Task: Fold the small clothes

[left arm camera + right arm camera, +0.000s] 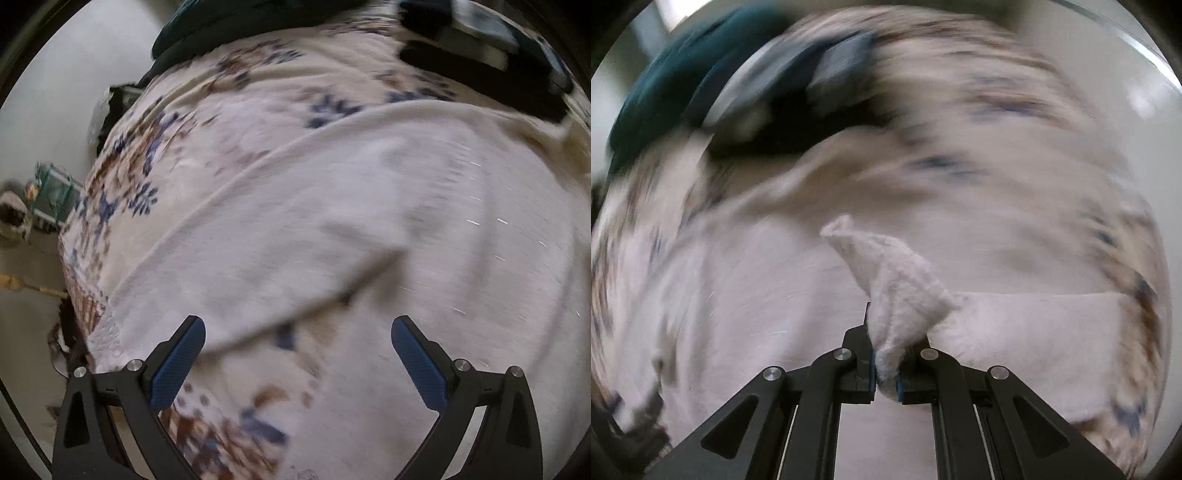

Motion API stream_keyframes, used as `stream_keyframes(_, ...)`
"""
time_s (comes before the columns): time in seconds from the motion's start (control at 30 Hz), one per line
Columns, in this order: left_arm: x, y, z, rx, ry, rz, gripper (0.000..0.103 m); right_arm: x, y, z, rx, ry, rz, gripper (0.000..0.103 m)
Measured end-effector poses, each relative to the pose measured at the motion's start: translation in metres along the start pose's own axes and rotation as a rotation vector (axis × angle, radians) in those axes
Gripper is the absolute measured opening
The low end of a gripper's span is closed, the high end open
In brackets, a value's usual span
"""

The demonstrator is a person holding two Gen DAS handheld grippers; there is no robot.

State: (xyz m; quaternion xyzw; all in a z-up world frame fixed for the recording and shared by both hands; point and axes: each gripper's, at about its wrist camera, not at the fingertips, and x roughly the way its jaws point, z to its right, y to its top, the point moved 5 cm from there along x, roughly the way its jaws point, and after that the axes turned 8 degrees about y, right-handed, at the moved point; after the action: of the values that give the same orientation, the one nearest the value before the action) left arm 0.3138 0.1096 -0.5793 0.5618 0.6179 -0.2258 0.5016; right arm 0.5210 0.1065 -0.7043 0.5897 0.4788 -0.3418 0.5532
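Observation:
A white knitted garment (369, 206) lies spread on a bed with a floral bedspread (229, 110). In the left wrist view a folded edge of it runs diagonally just ahead of my left gripper (297, 328), which is open and empty above the cloth. In the right wrist view my right gripper (885, 369) is shut on a bunched corner of the white garment (897, 280), which stands up between the jaws. The rest of the garment (1034, 332) lies flat beyond, blurred by motion.
A pile of dark clothes (480, 70) and a teal item (207, 26) lie at the far end of the bed; they show blurred in the right wrist view (701, 74). The bed's left edge drops to the floor, where a green rack (51, 192) stands.

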Motion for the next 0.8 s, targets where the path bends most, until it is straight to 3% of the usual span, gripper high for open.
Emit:
stream_keyframes(0.1, 0.026, 0.005, -0.017, -0.036, -0.017, 0.001, 0.103, 0.042, -0.002, -0.088, -0.191, 0.006, -0.004, 0.007)
stream_keyframes(0.17, 0.04, 0.006, -0.026, -0.054, -0.026, -0.013, 0.103, 0.056, -0.001, -0.127, -0.246, 0.013, -0.006, 0.007)
stream_keyframes(0.27, 0.054, 0.007, -0.037, -0.097, -0.073, -0.04, 0.103, 0.074, -0.004, -0.176, -0.301, 0.018, -0.024, 0.007)
stream_keyframes(0.4, 0.062, 0.01, -0.046, -0.121, -0.111, -0.052, 0.103, 0.07, -0.027, -0.213, -0.34, 0.02, -0.062, 0.008)
stream_keyframes(0.47, 0.062, 0.012, -0.053, -0.14, -0.141, -0.061, 0.103, 0.075, -0.031, -0.217, -0.299, 0.046, -0.115, 0.016)
stream_keyframes(0.53, 0.055, 0.011, -0.067, -0.174, -0.179, -0.066, 0.103, 0.062, -0.04, -0.207, -0.207, 0.16, -0.154, 0.045)
stream_keyframes(0.6, 0.046, 0.005, -0.085, -0.21, -0.217, -0.067, 0.103, 0.044, -0.034, -0.187, -0.094, 0.261, -0.139, 0.064)
stream_keyframes(0.67, 0.039, -0.008, -0.113, -0.242, -0.24, -0.102, 0.103, 0.026, -0.033, -0.165, -0.028, 0.27, -0.124, 0.07)
stream_keyframes(0.8, 0.042, -0.046, -0.171, -0.362, -0.279, -0.218, 0.103, -0.001, -0.042, -0.111, 0.106, 0.194, -0.125, 0.071)
